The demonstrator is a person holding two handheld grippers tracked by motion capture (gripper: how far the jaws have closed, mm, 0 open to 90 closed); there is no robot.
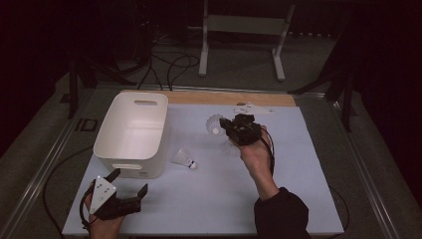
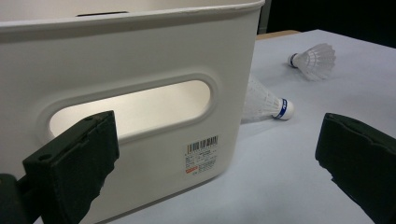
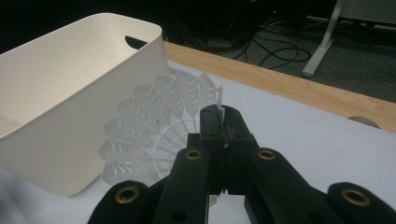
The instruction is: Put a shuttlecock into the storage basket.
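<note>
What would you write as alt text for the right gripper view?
The right claw is shut on the skirt edge of a white shuttlecock, lifted beside a white plastic bin on a pale table.

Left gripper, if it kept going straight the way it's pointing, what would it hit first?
Most likely the near wall of the white bin. The left gripper has its jaws open and aims at the bin's corner by the barcode label; depth is hard to judge.

Held shuttlecock [image 3: 154, 126] cork hidden behind right gripper [image 3: 225, 122]; bin [image 2: 140, 93] cut off at left/top edges.
</note>
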